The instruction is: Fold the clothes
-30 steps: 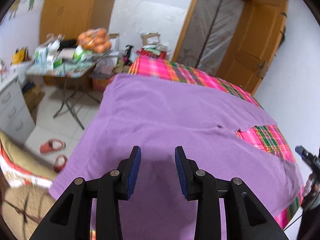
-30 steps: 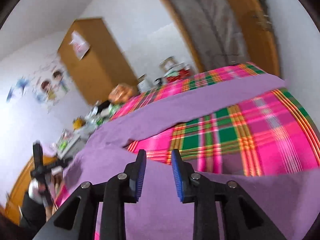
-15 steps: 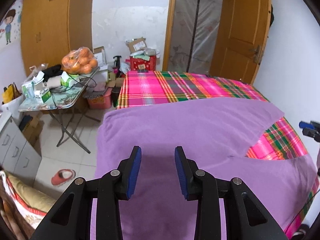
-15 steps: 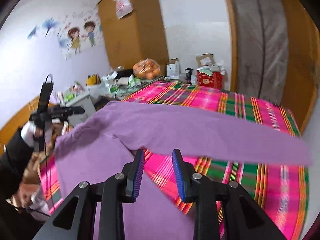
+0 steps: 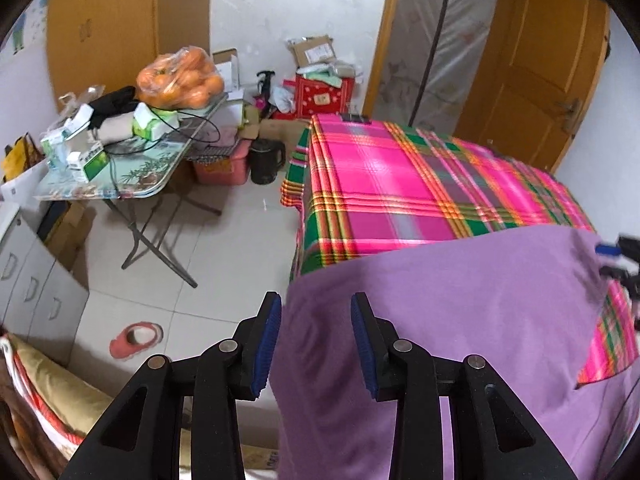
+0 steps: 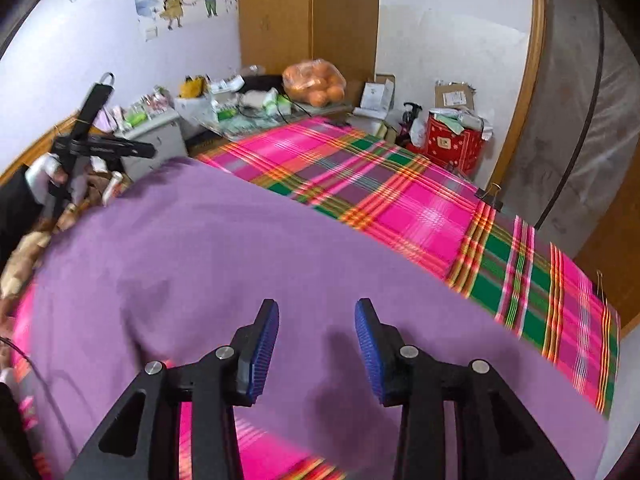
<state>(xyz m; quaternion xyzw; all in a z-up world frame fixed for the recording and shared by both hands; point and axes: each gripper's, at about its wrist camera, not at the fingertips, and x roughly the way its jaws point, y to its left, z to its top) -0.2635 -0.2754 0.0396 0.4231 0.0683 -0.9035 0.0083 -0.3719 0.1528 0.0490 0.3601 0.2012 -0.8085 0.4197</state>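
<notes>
Left wrist view: the left gripper [image 5: 316,340], black with blue ribbed pads, hangs over the near left edge of a plain purple cloth garment [image 5: 460,320]; its jaws stand partly apart, opening slightly, and grip nothing. The garment lies spread across a bed covered in a pink, green and orange plaid sheet [image 5: 384,184] and droops over the bed's side. Right wrist view: the right gripper [image 6: 316,344] hovers above the same garment [image 6: 208,256] (somewhat blurred), its jaws opening, nothing pinched between them. A cluttered folding table [image 5: 132,176] and a red slipper [image 5: 136,338] sit on the tiled floor.
</notes>
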